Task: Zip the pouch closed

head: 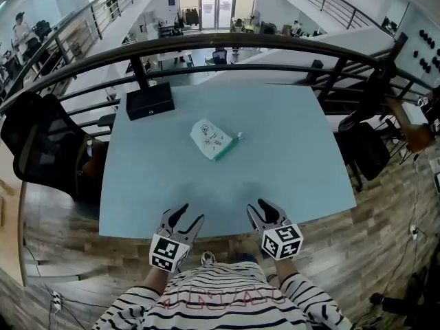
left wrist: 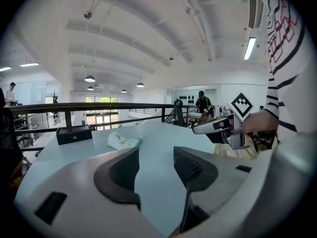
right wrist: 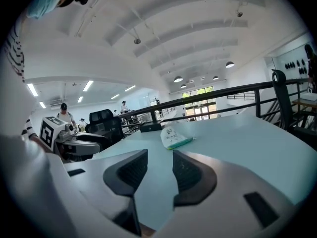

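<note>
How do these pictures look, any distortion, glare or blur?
Head view: fisheye bows the railing into an arc; the pouch is sharp and evenly lit. Left gripper view: black round vignette, and the open left tool looms large. Right gripper view: same vignette, bright ceiling.

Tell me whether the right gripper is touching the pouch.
Apart. The head view shows the right gripper at the near edge of the table, a bare stretch between it and the pouch. Its jaws stand open and empty.
</note>
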Motion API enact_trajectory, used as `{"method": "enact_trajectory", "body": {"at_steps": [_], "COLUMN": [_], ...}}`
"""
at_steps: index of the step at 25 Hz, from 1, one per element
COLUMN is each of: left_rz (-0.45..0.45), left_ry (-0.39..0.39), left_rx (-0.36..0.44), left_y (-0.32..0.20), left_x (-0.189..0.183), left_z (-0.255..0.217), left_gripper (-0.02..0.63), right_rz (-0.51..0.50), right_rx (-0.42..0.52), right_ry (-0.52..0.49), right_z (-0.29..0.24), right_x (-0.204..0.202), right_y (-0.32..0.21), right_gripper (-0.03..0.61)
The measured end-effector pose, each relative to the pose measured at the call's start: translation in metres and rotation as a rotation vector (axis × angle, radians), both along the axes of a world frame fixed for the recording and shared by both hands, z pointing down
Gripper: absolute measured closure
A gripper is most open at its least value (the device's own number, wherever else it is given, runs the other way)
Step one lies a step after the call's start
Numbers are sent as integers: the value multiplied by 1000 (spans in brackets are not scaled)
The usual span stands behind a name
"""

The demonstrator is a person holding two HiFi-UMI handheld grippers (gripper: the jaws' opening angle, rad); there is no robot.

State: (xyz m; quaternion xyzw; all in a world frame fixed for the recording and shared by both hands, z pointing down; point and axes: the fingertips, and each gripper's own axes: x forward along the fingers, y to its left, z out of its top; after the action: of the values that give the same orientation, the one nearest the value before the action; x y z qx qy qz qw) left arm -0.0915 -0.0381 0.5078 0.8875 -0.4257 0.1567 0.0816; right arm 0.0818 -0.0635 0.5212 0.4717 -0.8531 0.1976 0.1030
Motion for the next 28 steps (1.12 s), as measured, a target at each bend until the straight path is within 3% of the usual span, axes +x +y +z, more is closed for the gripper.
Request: {"method": "enact_trajectory", "body": {"at_steps": [9,19,28], "left_rz": [-21,-139,-154], "left_ry": [26,40,28], "left_rx": [-30,-50,-97], "left_y": [-59,-115,-141], "left_x": [-8,0,16], "left_z": [17,13,29], "left_gripper": [417,417,417], "right_rz": [-67,-246,-397], "right_rx": [2,21,100], "right_ry": [85,234,348], "right_z": [11,8,-9], "right_x": [-11,1,-2], "right_y": [-80,-188,-267], "right_gripper": [410,411,411]}}
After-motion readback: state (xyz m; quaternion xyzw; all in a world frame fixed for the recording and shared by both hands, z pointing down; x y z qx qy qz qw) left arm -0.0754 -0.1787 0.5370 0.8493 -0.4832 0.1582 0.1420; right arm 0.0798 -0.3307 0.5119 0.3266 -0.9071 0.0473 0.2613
